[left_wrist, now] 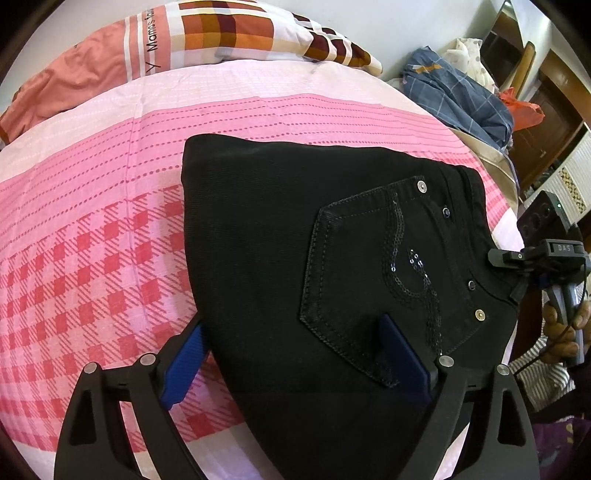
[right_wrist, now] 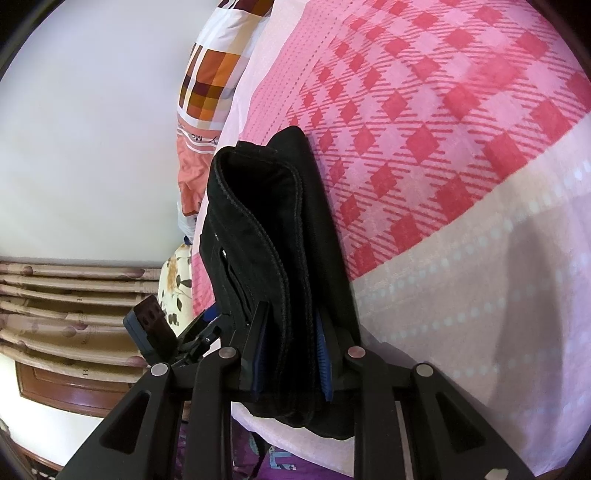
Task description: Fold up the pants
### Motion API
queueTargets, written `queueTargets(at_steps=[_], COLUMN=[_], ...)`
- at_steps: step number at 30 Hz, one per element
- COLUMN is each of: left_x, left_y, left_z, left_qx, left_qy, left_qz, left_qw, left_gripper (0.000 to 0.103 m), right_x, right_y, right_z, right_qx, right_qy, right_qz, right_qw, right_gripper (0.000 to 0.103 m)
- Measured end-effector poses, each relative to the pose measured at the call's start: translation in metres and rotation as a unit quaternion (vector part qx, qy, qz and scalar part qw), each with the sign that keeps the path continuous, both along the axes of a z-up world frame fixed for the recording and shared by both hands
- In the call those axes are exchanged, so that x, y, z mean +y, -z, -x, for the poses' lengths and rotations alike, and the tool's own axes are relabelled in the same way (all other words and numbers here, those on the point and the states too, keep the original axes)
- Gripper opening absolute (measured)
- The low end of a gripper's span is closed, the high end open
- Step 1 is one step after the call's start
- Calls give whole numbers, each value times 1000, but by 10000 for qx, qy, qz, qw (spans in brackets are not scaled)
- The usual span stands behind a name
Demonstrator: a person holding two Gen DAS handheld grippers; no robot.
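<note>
Black pants [left_wrist: 277, 229], folded into a compact stack of several layers, lying on a bed covered by a pink sheet [left_wrist: 92, 206] with red check and dotted bands; the stack sits toward the bed's near edge, its waistband end reaching the sheet's pale border at the side. Uppermost face shows a back pocket [left_wrist: 373, 291] with contrast stitching, a sequinned curl motif and metal rivets [left_wrist: 421, 187]. Left gripper [left_wrist: 291, 354]: blue-padded jaws spread wide, nothing clamped; one pad stands over the checked sheet just beside the stack's long edge, the other over the pocket's lower corner; whether either pad touches the cloth cannot be told. Right gripper [right_wrist: 291, 354]: jaws drawn in close and clamped on the waistband end of the pants [right_wrist: 266, 236], the thick layered edge passing between the blue pads [right_wrist: 323, 362] and curling over beyond them. In the left wrist view the same gripper [left_wrist: 504, 258] appears at the stack's waistband corner, a person's hand [left_wrist: 561, 332] around its handle and a striped sleeve [left_wrist: 543, 376] below. At the head of the bed, a pillow [left_wrist: 229, 33] in orange, brown and cream check with a salmon panel and printed lettering. Past the far side of the bed, a heap of blue checked fabric [left_wrist: 454, 96] with an orange bag [left_wrist: 524, 109] beside it, and brown wooden furniture [left_wrist: 554, 122] behind. The right wrist view also takes in a white wall [right_wrist: 92, 147] and a floral-patterned cloth [right_wrist: 175, 280] beyond the bed.
</note>
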State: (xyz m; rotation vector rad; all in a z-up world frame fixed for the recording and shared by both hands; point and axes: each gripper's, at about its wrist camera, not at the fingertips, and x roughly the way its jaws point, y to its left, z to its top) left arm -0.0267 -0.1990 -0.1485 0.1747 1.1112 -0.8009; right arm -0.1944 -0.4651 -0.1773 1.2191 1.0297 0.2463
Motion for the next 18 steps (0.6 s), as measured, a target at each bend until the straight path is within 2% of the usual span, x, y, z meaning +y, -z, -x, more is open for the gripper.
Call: queueTargets(at_steps=[6,9,11,14,16,17,18], left_x=[-3,-4,-5,-4,-4,-5,-4], left_y=[2,2,2,3,4,4,4], left_z=[2,3,4,3,4,4,5], left_qx=[-83,-109,-134,-157,-181,-204,-224], left_qy=[-18,-29,-34,-38,-44,-54,-63], left_qz=[-30,-68,-97,-104,-98,-100,-104], left_qw=[10000,9999,9999,9998,9998,9997,9997], left_gripper=[91,91,91,91,92,93,94], right_x=[5,6,5,2,-1,-2,-4], right_y=[-7,-10,-12,-21,-28,-30,-32], right_z=[-1,-3,-4,-5,-6,-7,-6], right_qx=[60,99,109,-101,-186,-88,-15], right_qy=[28,27,32,131,175,203,272], right_qz=[179,171,123,-8,115,308,515], right_qw=[9998,9998,9999,9999,9996,9993,9983], right_gripper=[22,26,35,68,89,100,102])
